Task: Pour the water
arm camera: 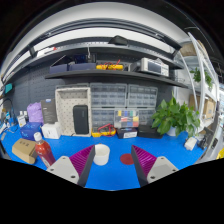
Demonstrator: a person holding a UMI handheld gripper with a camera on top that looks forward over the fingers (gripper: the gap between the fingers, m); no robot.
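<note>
Gripper (110,166) low center of frame, its 2 fingers spread wide with nothing between them, purple pads (81,158) facing inward over the blue table (110,178). White cup (101,154) stands upright just ahead of the left finger, slightly inside the gap line but not touched; small red disc (126,158) lies on the table right of it, and a red bottle (43,150) stands at left center. Green plant (176,118) at right center, shelving (110,95) with boxes across the back.
</note>
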